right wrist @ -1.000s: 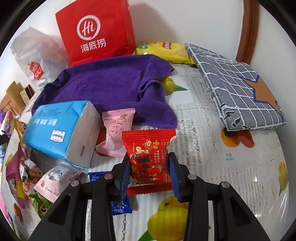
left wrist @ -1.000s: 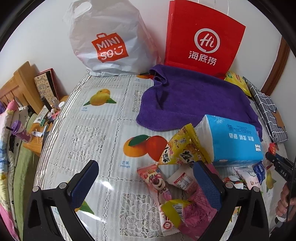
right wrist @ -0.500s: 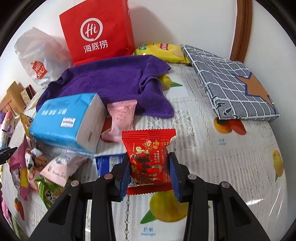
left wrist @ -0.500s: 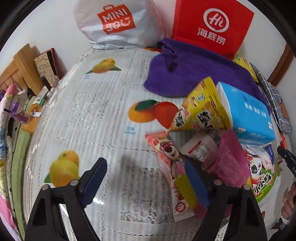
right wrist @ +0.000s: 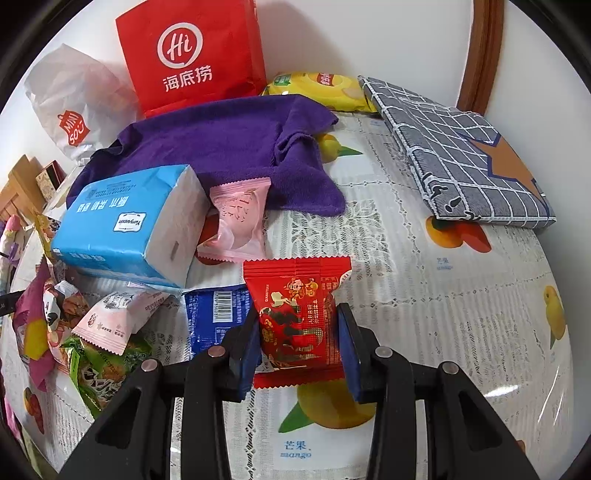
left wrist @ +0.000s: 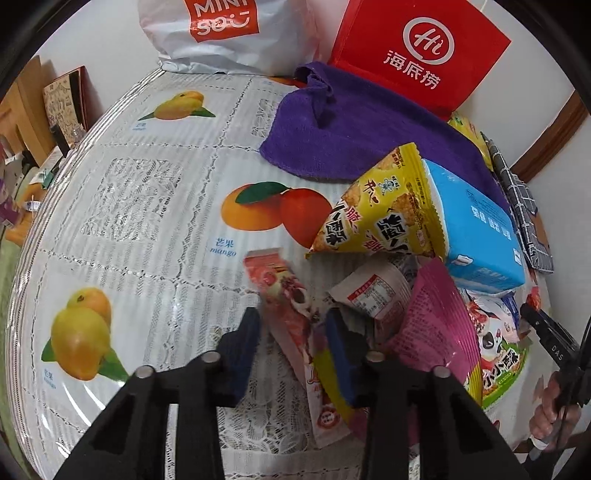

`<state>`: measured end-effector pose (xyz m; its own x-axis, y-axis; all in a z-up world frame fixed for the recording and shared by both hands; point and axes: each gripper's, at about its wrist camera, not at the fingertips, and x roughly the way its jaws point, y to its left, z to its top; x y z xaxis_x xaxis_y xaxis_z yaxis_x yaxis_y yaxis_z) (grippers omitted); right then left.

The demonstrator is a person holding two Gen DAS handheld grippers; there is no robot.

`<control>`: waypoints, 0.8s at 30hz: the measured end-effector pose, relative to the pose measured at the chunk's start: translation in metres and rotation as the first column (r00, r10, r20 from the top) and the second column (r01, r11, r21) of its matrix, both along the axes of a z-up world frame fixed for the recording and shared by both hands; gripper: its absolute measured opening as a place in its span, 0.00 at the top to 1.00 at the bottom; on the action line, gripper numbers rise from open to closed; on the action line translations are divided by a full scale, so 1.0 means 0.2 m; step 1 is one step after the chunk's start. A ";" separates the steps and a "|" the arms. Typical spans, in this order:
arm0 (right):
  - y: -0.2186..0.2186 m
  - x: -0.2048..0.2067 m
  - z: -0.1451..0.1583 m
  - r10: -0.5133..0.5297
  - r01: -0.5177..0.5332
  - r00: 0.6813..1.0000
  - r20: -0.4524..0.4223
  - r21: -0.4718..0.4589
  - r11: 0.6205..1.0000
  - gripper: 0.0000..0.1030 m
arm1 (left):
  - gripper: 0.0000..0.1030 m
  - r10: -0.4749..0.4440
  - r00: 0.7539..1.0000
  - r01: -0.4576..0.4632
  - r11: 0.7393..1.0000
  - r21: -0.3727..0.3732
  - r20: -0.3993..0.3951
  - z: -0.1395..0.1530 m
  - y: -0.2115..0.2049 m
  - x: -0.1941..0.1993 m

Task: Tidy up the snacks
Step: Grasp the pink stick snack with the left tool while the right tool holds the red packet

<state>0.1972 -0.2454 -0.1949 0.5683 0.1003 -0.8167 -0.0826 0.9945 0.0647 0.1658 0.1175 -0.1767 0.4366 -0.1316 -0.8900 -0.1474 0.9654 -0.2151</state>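
My left gripper [left wrist: 291, 332] has closed around a long pink snack packet [left wrist: 284, 295] with a cartoon bear on it, at the left edge of a pile of snacks. A yellow snack bag [left wrist: 384, 218], a magenta bag [left wrist: 432, 325] and a white packet [left wrist: 373, 295] lie beside it. My right gripper [right wrist: 297, 332] is shut on a red snack packet [right wrist: 295, 317] and holds it above the tablecloth. A pale pink packet [right wrist: 236, 225] and a blue packet [right wrist: 218, 317] lie just behind it.
A blue tissue pack [right wrist: 125, 229] and a purple towel [right wrist: 229, 147] lie mid-table. A red paper bag [right wrist: 192, 55] and a white Miniso bag [left wrist: 229, 33] stand against the wall. A grey checked cloth [right wrist: 465, 162] lies at the right.
My left gripper has moved forward and down onto the pink bear packet and its jaws have narrowed from wide open to closed on it. My right gripper has drawn back slightly with the red packet.
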 end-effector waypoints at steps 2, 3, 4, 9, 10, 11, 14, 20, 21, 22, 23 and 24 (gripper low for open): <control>0.01 0.00 0.00 0.005 -0.005 1.000 0.000 0.000 1.000 0.62 | 0.70 -0.002 1.000 0.002 1.000 0.006 0.003 0.00 0.01 0.00; 0.02 0.00 0.00 0.007 -0.007 1.000 -0.001 0.000 1.000 0.62 | 0.70 0.002 1.000 -0.002 1.000 0.012 0.006 0.01 0.01 -0.01; 0.02 0.00 0.00 0.007 -0.007 1.000 -0.001 -0.001 1.000 0.62 | 0.68 0.007 1.000 -0.007 1.000 0.017 0.006 0.00 0.01 0.00; 0.03 0.00 0.01 0.009 -0.009 1.000 -0.002 -0.007 1.000 0.62 | 0.63 0.026 1.000 -0.026 1.000 0.016 0.004 -0.02 0.00 0.02; 0.03 0.00 0.01 0.009 -0.009 1.000 -0.002 -0.009 1.000 0.62 | 0.64 0.020 1.000 -0.020 0.999 0.030 0.006 -0.02 -0.01 0.02; 0.03 -0.01 0.01 0.008 -0.008 1.000 -0.001 -0.011 1.000 0.62 | 0.67 0.014 1.000 -0.014 0.999 0.041 0.010 -0.01 -0.01 0.03; 0.02 -0.02 0.02 0.007 -0.007 1.000 0.001 -0.014 1.000 0.62 | 0.79 -0.004 1.000 0.003 0.999 0.034 0.015 0.00 -0.02 0.02; 0.02 -0.05 0.06 0.001 -0.001 1.000 0.014 -0.015 1.000 0.62 | 0.84 0.011 0.999 -0.013 0.998 0.062 0.033 0.06 0.01 -0.03; 0.02 -0.06 0.07 0.003 -0.003 1.000 0.021 -0.011 1.000 0.62 | 0.84 0.016 0.999 -0.018 0.997 0.068 0.038 0.07 0.02 -0.04; 0.02 -0.08 0.08 0.005 -0.004 1.000 0.029 -0.009 1.000 0.63 | 0.84 0.019 0.999 -0.022 0.997 0.070 0.042 0.08 0.03 -0.05; 0.03 -0.08 0.09 0.005 -0.005 0.999 0.033 -0.007 1.000 0.62 | 0.84 0.021 0.999 -0.024 0.997 0.068 0.047 0.10 0.04 -0.06; 0.03 -0.10 0.11 0.009 -0.009 0.999 0.040 -0.001 1.000 0.63 | 0.84 0.024 0.998 -0.027 0.997 0.067 0.052 0.12 0.05 -0.08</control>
